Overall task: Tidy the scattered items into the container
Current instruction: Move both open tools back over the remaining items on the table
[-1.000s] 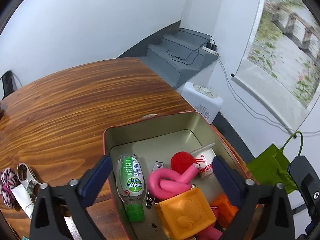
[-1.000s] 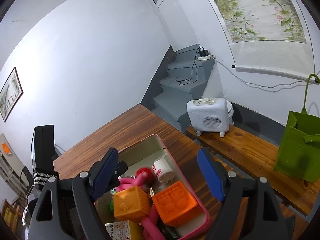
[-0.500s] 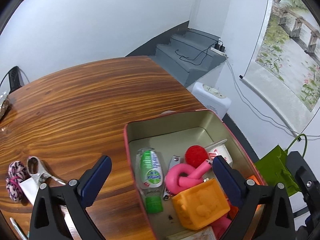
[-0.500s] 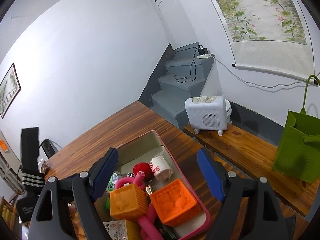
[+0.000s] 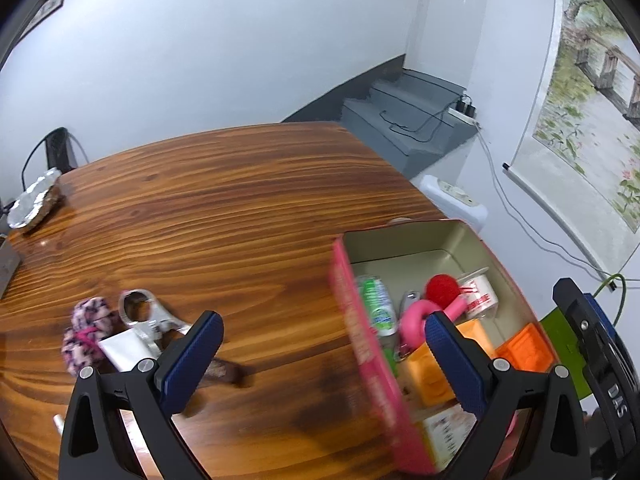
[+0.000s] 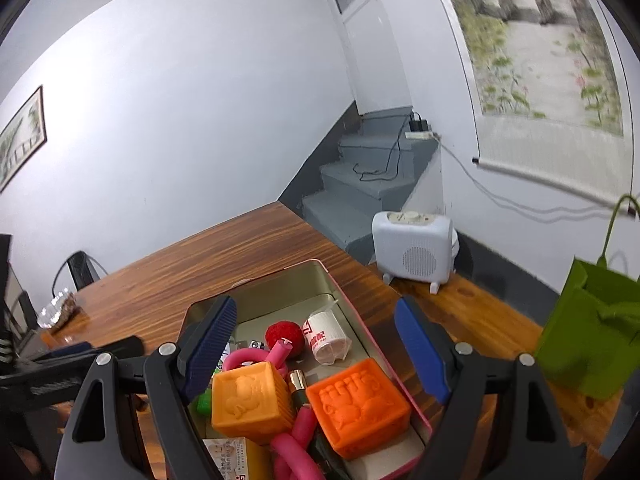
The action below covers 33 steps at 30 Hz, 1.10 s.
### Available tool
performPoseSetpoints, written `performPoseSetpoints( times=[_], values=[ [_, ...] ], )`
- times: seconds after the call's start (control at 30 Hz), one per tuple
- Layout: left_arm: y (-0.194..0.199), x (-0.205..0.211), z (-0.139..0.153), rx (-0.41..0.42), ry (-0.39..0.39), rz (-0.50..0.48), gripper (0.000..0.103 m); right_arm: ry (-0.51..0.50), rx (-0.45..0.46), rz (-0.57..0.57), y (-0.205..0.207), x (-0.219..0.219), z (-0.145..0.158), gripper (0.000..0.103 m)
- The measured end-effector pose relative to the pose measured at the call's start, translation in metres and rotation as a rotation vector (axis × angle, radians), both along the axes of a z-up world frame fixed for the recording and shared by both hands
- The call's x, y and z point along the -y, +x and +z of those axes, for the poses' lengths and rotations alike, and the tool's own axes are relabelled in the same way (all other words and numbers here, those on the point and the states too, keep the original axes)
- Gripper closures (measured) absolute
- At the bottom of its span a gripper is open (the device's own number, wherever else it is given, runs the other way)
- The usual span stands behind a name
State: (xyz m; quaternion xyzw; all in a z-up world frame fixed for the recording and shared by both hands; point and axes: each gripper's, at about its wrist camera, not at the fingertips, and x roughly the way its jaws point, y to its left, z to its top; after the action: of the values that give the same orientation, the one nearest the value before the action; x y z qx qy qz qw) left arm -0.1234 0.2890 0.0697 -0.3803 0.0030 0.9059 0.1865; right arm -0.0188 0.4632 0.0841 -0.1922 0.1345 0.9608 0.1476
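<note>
The tin [image 5: 404,236] sits on the wooden table [image 5: 224,208], already holding blocks, a bottle and a pink foam tube. Left of the tin lie the leftovers — a fuzzy hair tie [image 5: 86,334], a metal clip [image 5: 140,312] and a white tube [image 5: 124,350], touching one another. The left gripper [image 5: 322,358] hangs spread and empty between tin and cluster; the right gripper [image 6: 314,346] is spread and empty over the tin. Best move, I judge: straddle one piece — the tube — rather than the whole cluster.
</note>
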Motion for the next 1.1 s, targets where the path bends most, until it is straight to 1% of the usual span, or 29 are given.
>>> performPoseSetpoints(
  times=[0.13,0.2,0.27,0.37,0.53,0.63,0.77,0.9,0.97,1.1],
  values=[
    [0.006,0.030,-0.004,0.007,-0.004,0.051,0.001,0.061,-0.004,0.000,-0.001,0.011,-0.001,0.013],
    [0.009,0.046,-0.006,0.019,0.005,0.078,0.001,0.093,-0.015,-0.003,0.001,0.017,-0.001,0.006],
    [0.012,0.065,-0.007,0.028,0.020,0.111,0.001,0.121,-0.033,-0.003,0.002,0.024,0.001,0.001],
    [0.016,0.091,-0.008,0.024,0.028,0.163,0.001,0.154,-0.035,0.003,0.002,0.034,0.002,0.001],
    [0.018,0.122,-0.013,0.011,-0.002,0.228,0.001,0.170,-0.010,0.051,-0.003,0.054,0.001,0.001],
    [0.020,0.141,-0.019,0.021,0.001,0.261,0.001,0.181,-0.013,0.083,-0.003,0.070,0.004,0.001],
    [0.020,0.164,-0.030,0.051,0.019,0.299,0.001,0.150,-0.003,0.158,-0.006,0.087,0.008,0.001],
    [0.021,0.186,-0.039,0.067,0.024,0.343,0.001,0.089,0.033,0.259,-0.015,0.104,0.009,0.001],
    [0.021,0.200,-0.042,0.072,0.040,0.373,0.001,0.061,0.044,0.302,-0.019,0.112,0.009,0.001],
    [0.019,0.219,-0.045,0.069,0.051,0.424,0.001,0.049,0.062,0.355,-0.026,0.130,0.006,0.001]
  ],
)
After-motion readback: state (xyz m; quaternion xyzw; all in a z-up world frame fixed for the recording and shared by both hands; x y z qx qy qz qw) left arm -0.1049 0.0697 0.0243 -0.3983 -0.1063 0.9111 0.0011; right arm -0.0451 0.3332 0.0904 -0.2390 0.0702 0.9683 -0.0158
